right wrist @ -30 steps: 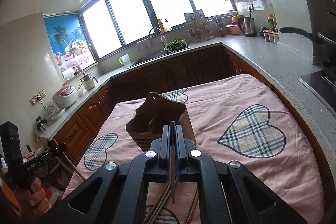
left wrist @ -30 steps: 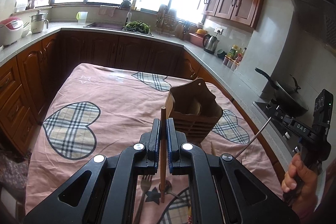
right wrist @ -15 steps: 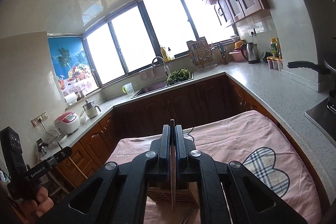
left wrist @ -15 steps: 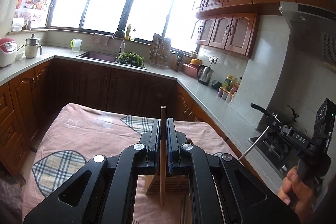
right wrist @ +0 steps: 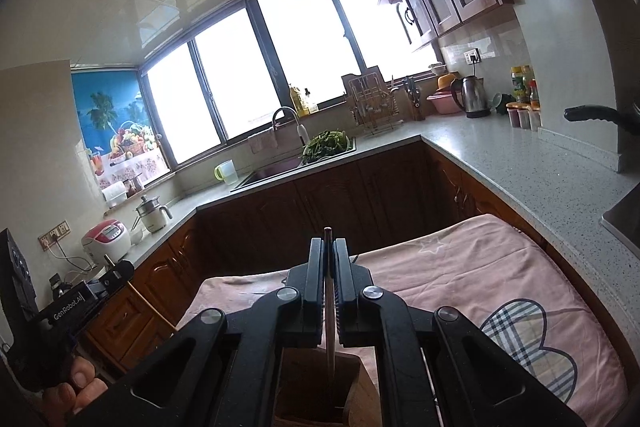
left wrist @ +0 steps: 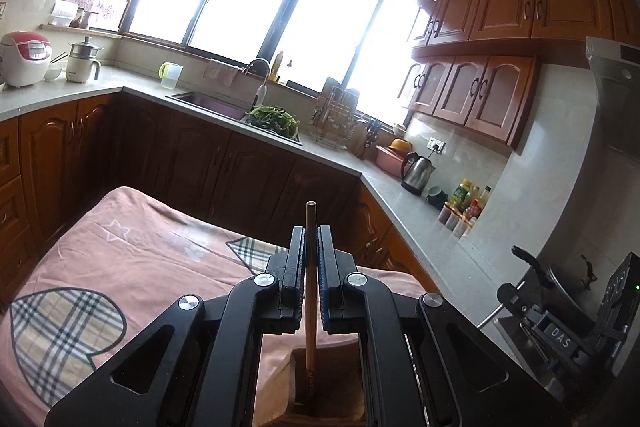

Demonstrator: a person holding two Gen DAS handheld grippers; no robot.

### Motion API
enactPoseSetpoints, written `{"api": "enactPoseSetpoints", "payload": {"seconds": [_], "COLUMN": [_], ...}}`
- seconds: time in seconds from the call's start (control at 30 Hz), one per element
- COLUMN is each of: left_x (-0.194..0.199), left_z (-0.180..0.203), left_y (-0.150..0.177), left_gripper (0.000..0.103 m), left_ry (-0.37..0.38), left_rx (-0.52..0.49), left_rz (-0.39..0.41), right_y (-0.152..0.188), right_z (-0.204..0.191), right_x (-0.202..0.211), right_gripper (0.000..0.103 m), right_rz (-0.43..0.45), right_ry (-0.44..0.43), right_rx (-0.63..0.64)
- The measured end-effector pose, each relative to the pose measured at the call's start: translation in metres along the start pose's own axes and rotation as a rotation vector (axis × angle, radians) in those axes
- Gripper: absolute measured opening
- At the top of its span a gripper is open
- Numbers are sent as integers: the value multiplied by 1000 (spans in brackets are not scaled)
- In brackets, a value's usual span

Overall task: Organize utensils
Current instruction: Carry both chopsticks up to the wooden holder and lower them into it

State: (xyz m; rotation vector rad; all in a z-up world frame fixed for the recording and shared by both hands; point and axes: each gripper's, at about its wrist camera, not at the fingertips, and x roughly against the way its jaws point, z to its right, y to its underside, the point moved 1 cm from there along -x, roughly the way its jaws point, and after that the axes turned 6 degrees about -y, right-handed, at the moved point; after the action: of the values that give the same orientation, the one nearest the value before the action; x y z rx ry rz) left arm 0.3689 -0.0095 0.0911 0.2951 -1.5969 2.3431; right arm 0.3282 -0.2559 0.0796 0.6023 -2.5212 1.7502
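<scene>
Now left gripper [left wrist: 311, 247] pinching chopstick [left wrist: 309, 307] upright above holder [left wrist: 320, 399]

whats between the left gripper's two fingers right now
A wooden chopstick stands upright, clamped in the left gripper. Its lower end hangs over the wooden utensil holder. The left wrist view shows this.

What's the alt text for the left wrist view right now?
The left gripper is shut on an upright wooden chopstick, whose lower end hangs over the wooden utensil holder on the pink cloth-covered table. Behind are a kitchen counter, sink and bright windows.
</scene>
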Motion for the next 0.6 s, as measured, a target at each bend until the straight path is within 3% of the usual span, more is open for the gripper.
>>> {"api": "enactPoseSetpoints", "payload": {"seconds": [0.4, 0.6], "left_x": [-46, -47], "left_z": [16, 12], "left_y": [53, 54], "left_gripper": [5, 6], "left_ry": [-10, -25], "left_rx": [-85, -83], "left_rz": [-106, -120], "right_y": [44, 43], "right_z": [25, 34], "right_x": [-33, -31], "right_gripper": [4, 5], "right_rz": [-58, -63], "right_ry": [-1, 9], "right_rx": [-75, -102]}}
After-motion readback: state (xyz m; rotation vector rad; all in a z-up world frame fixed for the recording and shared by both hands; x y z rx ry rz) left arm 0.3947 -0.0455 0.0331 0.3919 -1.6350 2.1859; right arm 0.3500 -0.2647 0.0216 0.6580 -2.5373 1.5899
